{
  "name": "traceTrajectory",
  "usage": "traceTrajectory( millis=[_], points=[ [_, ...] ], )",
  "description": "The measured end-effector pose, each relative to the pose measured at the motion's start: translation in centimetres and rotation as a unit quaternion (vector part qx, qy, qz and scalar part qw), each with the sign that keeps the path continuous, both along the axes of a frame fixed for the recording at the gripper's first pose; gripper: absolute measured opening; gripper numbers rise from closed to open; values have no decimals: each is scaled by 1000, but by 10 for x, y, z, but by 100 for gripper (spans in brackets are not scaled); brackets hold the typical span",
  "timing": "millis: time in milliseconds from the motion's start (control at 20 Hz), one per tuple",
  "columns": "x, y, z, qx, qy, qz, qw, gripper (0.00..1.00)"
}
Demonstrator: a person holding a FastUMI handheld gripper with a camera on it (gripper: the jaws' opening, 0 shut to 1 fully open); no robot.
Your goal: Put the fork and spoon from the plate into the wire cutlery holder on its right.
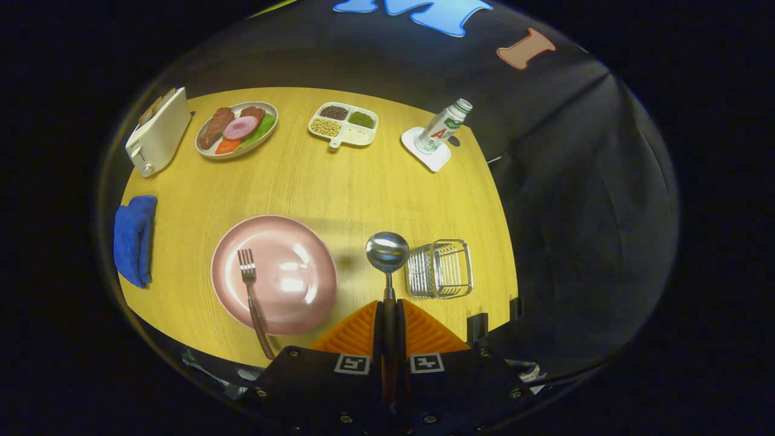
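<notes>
The spoon (387,254), stiff, slick and light, was held by its handle in the closed hand-held gripper (388,303), between the pink plate (303,242) bearing the fork (251,290) and the wire cutlery holder (440,269).

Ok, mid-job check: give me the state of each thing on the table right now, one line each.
gripper: shut on the spoon's handle.
spoon: held, bowl up, between plate and holder.
fork: lying on the plate, handle over its near rim.
pink plate: flat, holds the fork.
wire cutlery holder: no cutlery in it.
bottle: capped, on a white coaster.
toaster: bread in its slots.
blue cloth: crumpled.
</notes>
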State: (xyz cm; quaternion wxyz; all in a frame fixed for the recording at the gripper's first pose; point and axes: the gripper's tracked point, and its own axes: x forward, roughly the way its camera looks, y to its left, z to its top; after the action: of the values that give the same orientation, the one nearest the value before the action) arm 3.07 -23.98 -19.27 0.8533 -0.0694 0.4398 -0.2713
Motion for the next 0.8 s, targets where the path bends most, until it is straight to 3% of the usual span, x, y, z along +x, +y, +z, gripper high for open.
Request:
traceTrajectory(
  millis=[450, 800],
  points=[
    [-27, -76, -22, 39, 14, -71, 997, 10],
    [-17, -97, -38, 66, 26, -63, 995, 10]
  ],
)
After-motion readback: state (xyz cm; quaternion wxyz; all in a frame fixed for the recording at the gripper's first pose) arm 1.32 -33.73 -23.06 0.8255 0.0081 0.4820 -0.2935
